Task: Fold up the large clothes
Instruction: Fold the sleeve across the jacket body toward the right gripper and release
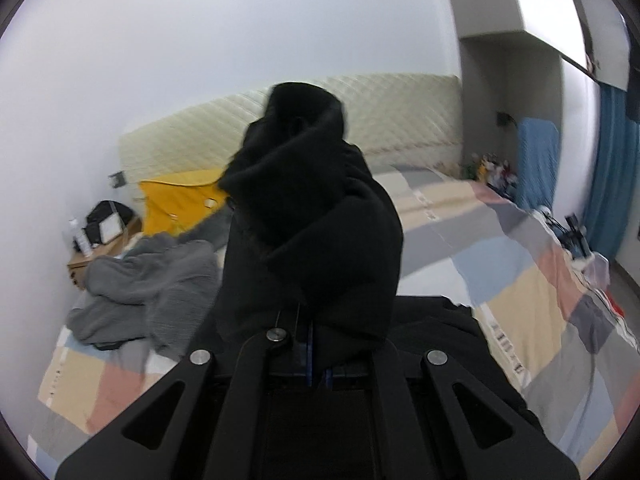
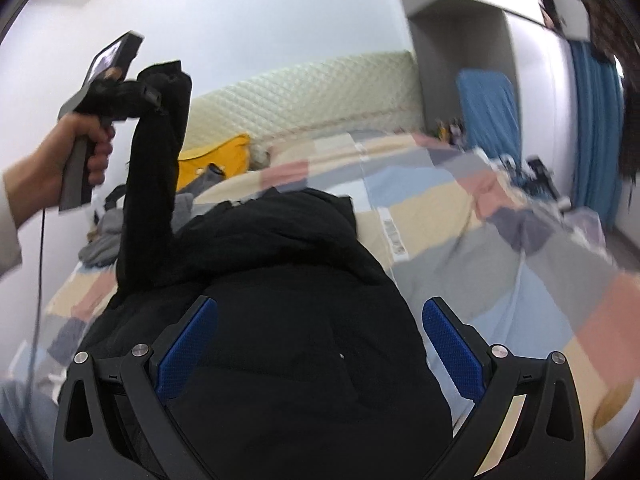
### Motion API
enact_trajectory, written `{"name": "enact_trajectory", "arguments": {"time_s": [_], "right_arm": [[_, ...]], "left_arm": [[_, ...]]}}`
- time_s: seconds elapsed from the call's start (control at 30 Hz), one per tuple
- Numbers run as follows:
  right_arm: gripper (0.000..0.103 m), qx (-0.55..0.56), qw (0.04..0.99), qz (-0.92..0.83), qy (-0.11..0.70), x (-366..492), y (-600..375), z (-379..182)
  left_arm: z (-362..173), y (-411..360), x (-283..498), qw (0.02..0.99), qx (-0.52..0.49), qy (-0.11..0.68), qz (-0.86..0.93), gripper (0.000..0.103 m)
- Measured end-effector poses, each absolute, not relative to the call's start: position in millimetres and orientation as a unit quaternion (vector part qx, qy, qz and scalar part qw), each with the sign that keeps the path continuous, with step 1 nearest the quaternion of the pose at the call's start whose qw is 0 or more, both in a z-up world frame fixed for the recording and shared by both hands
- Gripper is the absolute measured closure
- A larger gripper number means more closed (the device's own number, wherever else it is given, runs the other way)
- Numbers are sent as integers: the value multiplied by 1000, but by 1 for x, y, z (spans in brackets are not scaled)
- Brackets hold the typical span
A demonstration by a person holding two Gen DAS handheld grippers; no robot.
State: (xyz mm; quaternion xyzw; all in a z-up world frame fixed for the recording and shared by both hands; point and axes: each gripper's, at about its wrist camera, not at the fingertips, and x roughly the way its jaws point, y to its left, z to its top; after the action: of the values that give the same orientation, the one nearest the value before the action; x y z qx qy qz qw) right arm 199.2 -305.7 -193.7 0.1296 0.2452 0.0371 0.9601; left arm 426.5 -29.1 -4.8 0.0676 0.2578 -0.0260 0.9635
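A bed [image 2: 460, 240] under a patchwork cover is carrying the black coat [image 2: 296, 320], whose body is lying spread near the foot. The left tool [image 2: 154, 94], pressed together and pinching the coat's sleeve [image 2: 154, 176], is holding that sleeve up, well above the body; the right tool [image 2: 320, 344] is hovering spread over the coat, gripping nothing. The step in hand appears to be folding the sleeve inward; the next move likely calls for laying it flat across the body. A grey garment [image 1: 148, 280] and a yellow cushion [image 1: 180, 200] are lying apart toward the headboard [image 1: 400, 120], obstructing nothing.
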Motion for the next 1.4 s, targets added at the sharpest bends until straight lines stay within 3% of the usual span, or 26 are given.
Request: {"name": "enact_trajectory", "arguments": {"time_s": [0.3, 0.5, 0.7, 0.87, 0.9, 0.97, 1.03, 1.4], "right_arm": [[0, 141, 952, 32, 268, 215, -310, -207], [0, 161, 951, 28, 261, 219, -321, -211], [0, 156, 955, 39, 251, 219, -317, -210], [0, 132, 957, 48, 254, 221, -306, -209], [0, 130, 957, 49, 254, 220, -305, -209], [0, 124, 958, 51, 253, 219, -302, -207], [0, 116, 959, 52, 252, 217, -299, -207], [0, 84, 961, 90, 250, 213, -277, -200]], "left_arm": [[-117, -114, 431, 929, 161, 327, -64, 100], [-185, -144, 444, 902, 165, 393, -68, 100], [-195, -144, 446, 899, 146, 405, -76, 100], [-172, -128, 431, 911, 88, 389, -106, 93], [-168, -126, 429, 912, 77, 387, -111, 86], [-160, -116, 422, 911, 42, 389, -128, 60], [-148, -106, 411, 914, 9, 379, -144, 2], [-110, -10, 354, 934, -17, 336, -124, 0]]}}
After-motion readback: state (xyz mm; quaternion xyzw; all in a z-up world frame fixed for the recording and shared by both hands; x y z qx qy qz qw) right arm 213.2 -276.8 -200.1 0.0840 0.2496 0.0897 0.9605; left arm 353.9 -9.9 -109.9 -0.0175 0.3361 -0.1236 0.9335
